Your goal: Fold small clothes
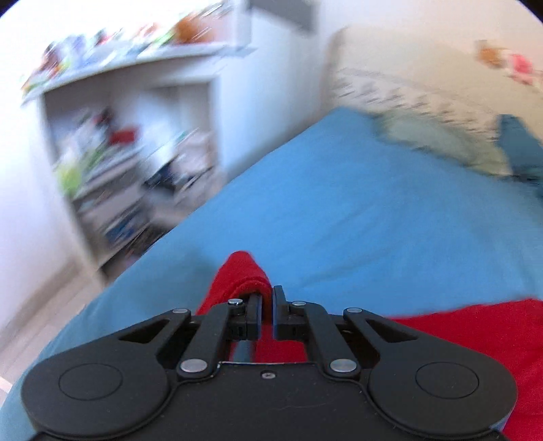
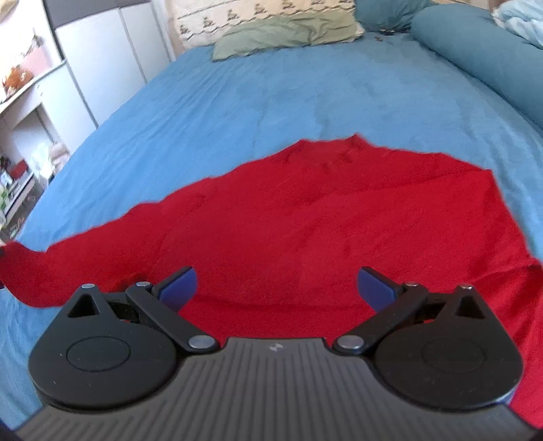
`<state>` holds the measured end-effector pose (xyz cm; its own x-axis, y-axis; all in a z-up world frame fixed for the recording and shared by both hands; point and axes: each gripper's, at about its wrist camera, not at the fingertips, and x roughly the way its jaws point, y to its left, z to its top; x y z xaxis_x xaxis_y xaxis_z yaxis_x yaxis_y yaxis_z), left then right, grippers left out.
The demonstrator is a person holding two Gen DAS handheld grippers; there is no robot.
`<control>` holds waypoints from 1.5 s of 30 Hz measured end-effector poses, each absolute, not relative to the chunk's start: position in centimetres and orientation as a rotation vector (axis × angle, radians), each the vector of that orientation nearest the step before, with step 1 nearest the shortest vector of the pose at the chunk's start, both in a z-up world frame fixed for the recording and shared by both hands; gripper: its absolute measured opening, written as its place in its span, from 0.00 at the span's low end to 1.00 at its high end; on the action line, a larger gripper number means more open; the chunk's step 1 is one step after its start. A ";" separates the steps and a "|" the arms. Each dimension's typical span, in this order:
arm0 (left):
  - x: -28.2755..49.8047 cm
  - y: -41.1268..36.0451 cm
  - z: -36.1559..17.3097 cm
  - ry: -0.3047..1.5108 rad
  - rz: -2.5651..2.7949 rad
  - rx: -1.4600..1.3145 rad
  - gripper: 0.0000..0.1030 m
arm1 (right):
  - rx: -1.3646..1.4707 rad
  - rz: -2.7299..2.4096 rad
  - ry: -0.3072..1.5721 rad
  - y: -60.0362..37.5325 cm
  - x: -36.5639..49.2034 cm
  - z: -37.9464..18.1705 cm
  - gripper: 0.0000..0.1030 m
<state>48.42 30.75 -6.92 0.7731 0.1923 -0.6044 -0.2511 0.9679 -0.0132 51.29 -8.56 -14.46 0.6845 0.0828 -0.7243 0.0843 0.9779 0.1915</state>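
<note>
A red garment (image 2: 305,217) lies spread on the blue bed sheet (image 2: 271,95). In the left wrist view my left gripper (image 1: 267,292) is shut on a bunched edge of the red garment (image 1: 242,274) and holds it lifted above the sheet; more of the cloth trails off to the right. In the right wrist view my right gripper (image 2: 276,281) is open, its blue pads (image 2: 178,283) wide apart just above the near part of the garment, holding nothing. A sleeve-like strip stretches to the far left edge of that view.
A green pillow (image 2: 281,35) and a patterned pillow (image 2: 264,13) lie at the head of the bed. A rolled teal duvet (image 2: 482,57) runs along the right side. White shelves (image 1: 129,152) with clutter stand past the bed's left edge.
</note>
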 end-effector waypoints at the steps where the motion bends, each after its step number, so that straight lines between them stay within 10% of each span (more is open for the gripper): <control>1: 48.5 28.6 -5.8 0.623 0.198 -0.074 0.05 | 0.222 -0.006 0.808 -9.5 51.3 -13.9 1.00; 8: 48.6 9.0 -3.0 0.549 -0.164 0.041 0.05 | 0.243 -0.063 0.739 -17.2 51.1 -10.5 1.00; 18: 46.9 -8.2 -17.7 0.830 -0.335 0.160 0.06 | 0.225 -0.098 0.810 -27.0 50.9 -12.9 1.00; 20: 46.2 -8.9 -18.8 0.839 -0.327 0.183 0.12 | 0.210 -0.079 0.825 -28.0 51.0 -13.7 1.00; 24: 44.7 -8.8 -18.0 0.816 -0.345 0.171 0.63 | 0.204 -0.030 0.835 -28.4 51.3 -14.6 1.00; 39: 42.2 5.8 -16.0 0.885 -0.040 0.159 0.74 | -0.291 0.355 0.908 -12.7 55.1 -18.6 0.99; 45: 42.4 8.3 -16.0 0.890 -0.014 0.152 0.74 | -0.336 0.231 0.888 -11.0 56.0 -20.5 0.40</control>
